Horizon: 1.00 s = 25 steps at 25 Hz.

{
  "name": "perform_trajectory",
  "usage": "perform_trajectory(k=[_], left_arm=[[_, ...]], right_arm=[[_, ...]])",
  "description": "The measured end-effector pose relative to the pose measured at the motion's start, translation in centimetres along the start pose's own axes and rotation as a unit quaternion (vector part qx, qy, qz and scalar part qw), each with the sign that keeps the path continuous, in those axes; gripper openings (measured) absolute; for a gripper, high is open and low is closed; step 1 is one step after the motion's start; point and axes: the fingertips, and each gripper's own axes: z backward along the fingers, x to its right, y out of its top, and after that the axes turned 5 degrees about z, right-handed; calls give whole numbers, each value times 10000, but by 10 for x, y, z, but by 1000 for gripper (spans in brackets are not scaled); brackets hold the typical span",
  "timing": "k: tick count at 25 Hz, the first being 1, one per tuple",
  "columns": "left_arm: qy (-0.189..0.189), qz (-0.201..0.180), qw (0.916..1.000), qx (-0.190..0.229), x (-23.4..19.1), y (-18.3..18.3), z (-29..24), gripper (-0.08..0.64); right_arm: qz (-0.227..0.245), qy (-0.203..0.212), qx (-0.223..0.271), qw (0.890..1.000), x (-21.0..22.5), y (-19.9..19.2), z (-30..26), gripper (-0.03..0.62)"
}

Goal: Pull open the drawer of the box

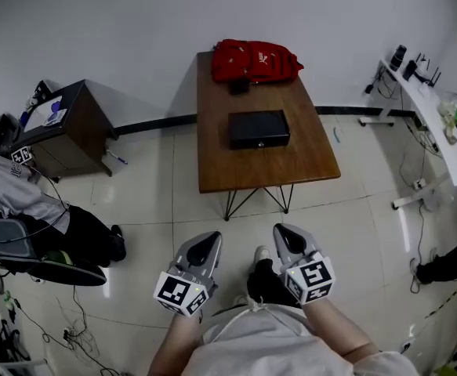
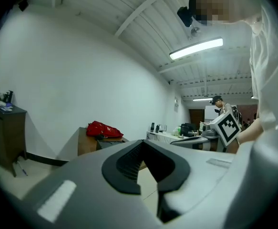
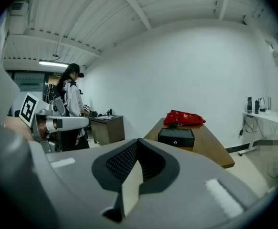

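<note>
The small black rectangular box [image 1: 259, 129] sits mid-width on the brown wooden table [image 1: 212, 171], its drawer front flush and facing the near edge. Bare tabletop lies free before it and to both sides. A red fabric backpack [image 1: 253, 59] fills the far end, just behind the box. Open pale tiled floor [image 1: 165, 202] separates the table from both grippers, which hang well short of it. The left gripper [image 2: 142, 142] and the right gripper [image 3: 138, 141] each have their jaws closed together on nothing. Any drawer handle is too small to make out.
</note>
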Motion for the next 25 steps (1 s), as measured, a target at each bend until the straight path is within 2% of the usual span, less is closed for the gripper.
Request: perform_trajectory(k=[7, 17, 25], left_arm=[[26, 152, 9998, -90, -41, 0, -57, 2], [88, 281, 9995, 105, -107, 45, -183, 2], [381, 214, 9988, -203, -148, 28, -250, 2]], right_arm=[[-144, 119, -120, 9998, 39, -4, -59, 9], [-33, 356, -218, 9991, 143, 32, -165, 9], [-91, 382, -458, 9982, 201, 23, -219, 9]])
